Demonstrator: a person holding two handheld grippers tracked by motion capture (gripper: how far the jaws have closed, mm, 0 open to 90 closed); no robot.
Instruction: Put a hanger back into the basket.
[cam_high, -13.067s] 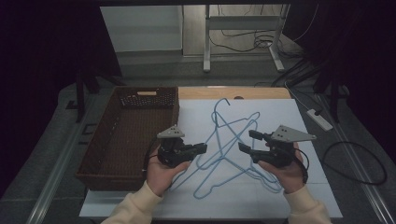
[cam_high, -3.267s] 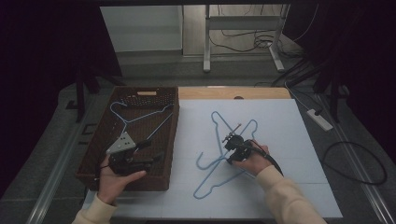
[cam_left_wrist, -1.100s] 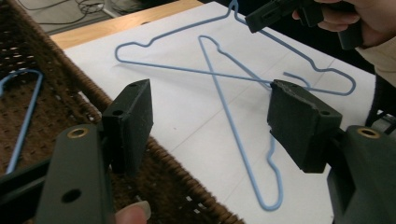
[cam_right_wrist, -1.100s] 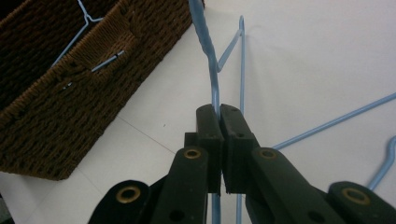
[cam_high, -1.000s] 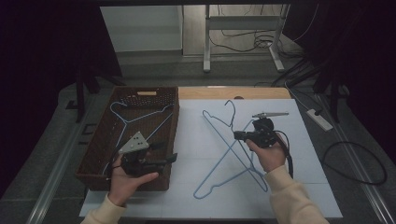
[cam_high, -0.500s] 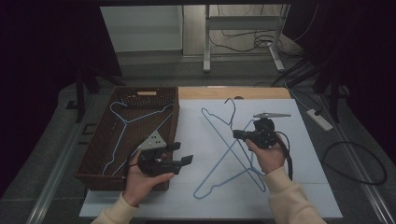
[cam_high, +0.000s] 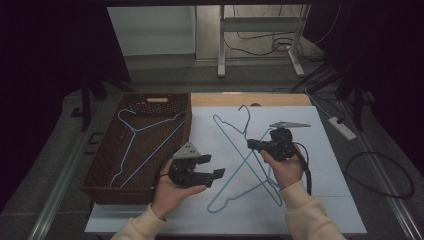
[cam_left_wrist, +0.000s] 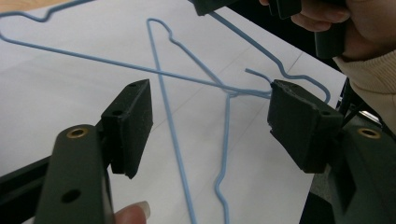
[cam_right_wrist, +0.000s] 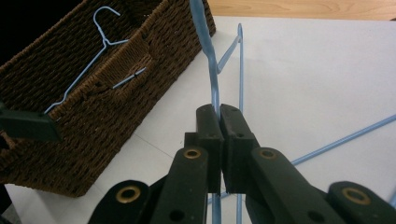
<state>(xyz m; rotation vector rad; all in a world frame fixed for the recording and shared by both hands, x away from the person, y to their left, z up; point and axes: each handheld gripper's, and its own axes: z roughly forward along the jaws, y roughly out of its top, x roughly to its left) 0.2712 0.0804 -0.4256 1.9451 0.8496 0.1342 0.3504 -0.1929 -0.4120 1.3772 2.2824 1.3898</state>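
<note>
While the right gripper (cam_high: 253, 145) pinched a blue wire hanger (cam_high: 235, 137) over the white table (cam_high: 325, 165), the left gripper (cam_high: 212, 167) gaped empty beside the wicker basket (cam_high: 100, 165), which held another hanger (cam_high: 142, 145).

Dim room with dark surroundings; the white table (cam_high: 320, 165) is evenly lit, shadows soft, close jaws slightly blurred.

A: What stands left of the white surface (cam_high: 320, 165)?

B: A brown wicker basket (cam_high: 100, 165), with one blue wire hanger (cam_high: 131, 131) lying flat inside it.

A: And beyond?

B: A strip of bare wood (cam_high: 280, 99) at the far edge, a metal table frame (cam_high: 221, 45) on the floor behind, and a white power strip (cam_high: 342, 128) with cables to the right.
</note>
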